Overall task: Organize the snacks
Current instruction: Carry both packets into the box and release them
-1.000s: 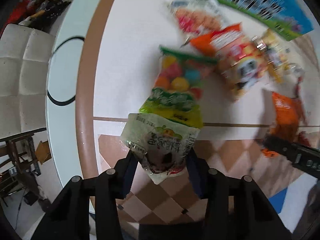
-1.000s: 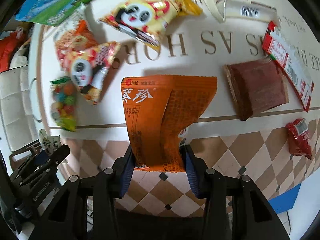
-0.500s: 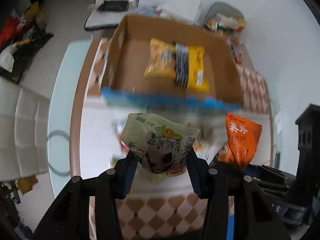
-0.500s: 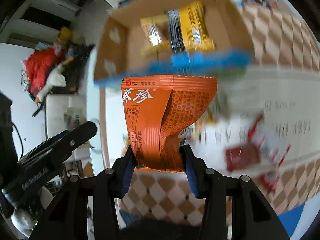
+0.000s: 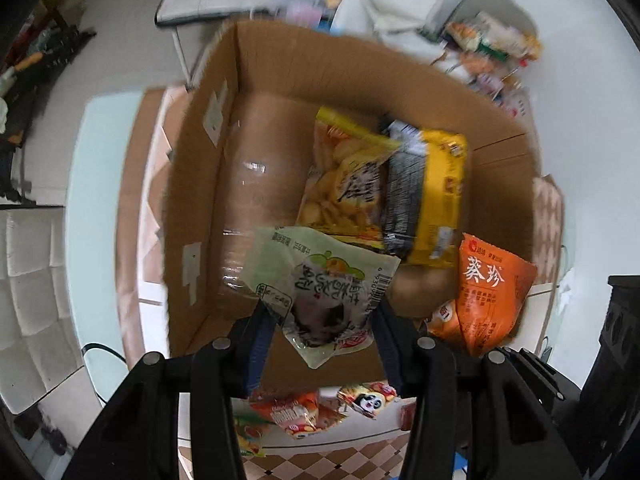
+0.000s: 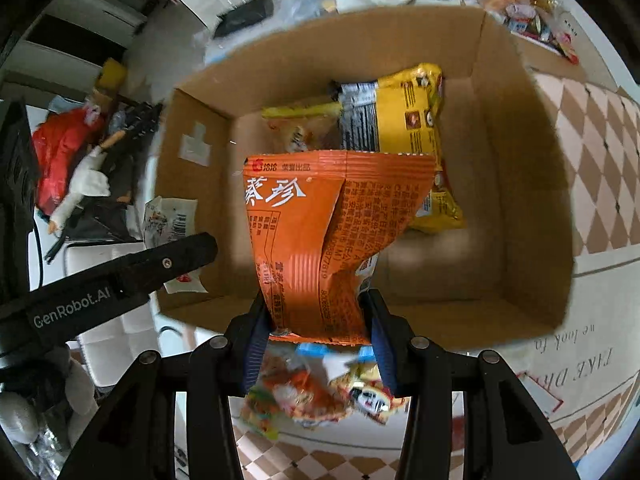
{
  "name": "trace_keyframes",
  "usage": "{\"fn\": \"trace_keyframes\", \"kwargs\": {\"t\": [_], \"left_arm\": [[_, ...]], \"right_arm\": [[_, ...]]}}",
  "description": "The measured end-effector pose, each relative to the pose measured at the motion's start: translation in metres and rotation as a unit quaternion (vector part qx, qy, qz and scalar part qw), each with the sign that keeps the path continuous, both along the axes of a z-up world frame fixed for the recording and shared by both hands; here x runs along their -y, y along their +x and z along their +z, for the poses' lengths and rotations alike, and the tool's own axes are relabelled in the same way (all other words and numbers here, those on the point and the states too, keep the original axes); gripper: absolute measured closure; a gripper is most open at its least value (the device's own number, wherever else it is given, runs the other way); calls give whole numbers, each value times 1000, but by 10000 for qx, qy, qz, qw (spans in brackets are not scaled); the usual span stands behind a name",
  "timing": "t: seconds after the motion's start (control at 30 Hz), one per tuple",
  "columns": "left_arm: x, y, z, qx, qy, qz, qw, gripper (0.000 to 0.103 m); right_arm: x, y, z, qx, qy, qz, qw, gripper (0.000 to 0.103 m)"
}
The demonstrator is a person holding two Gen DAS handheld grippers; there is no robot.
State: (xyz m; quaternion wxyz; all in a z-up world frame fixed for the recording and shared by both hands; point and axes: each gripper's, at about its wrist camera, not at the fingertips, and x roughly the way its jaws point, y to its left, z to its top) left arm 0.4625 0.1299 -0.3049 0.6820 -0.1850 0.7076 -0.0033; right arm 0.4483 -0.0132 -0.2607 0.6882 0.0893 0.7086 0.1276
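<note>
Open cardboard box [image 5: 208,184] on checkered table [image 6: 600,184], holding yellow snack bags [image 5: 432,200] toward far right; panda-printed packets [image 5: 366,394] loose on table below near wall. Left gripper [image 5: 324,320] clamped on pale green snack pouch [image 5: 320,284], held over box's near-left floor. Right gripper [image 6: 316,324] clamped on lower edge of orange snack bag [image 6: 332,236], raised above box centre, white Chinese characters on face. "GenRobot.AI" legible on left gripper's side in right wrist view.
</note>
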Motion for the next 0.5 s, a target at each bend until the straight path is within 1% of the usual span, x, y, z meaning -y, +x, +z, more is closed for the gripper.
{"fn": "trace_keyframes", "kwargs": {"t": [0.13,0.2,0.3,0.4,0.5], "left_arm": [[-1,9,-33,-417,-76,-3,9991,59],[-1,12,-46,-568,-132,29,9983,59],[-1,12,-58,-716,-211,32,9972,59],[0,11,-67,-845,-211,18,9962,58],[0,7,-73,-973,-291,75,9948,56]], "right_arm": [[-6,1,-37,-186,-136,62,9997,54],[-8,5,-49,-269,-180,81,9994,54],[-11,7,-63,-348,-237,115,9990,54],[-13,9,-71,-430,-287,203,9985,54],[-17,9,-82,-656,-268,337,9969,52]]}}
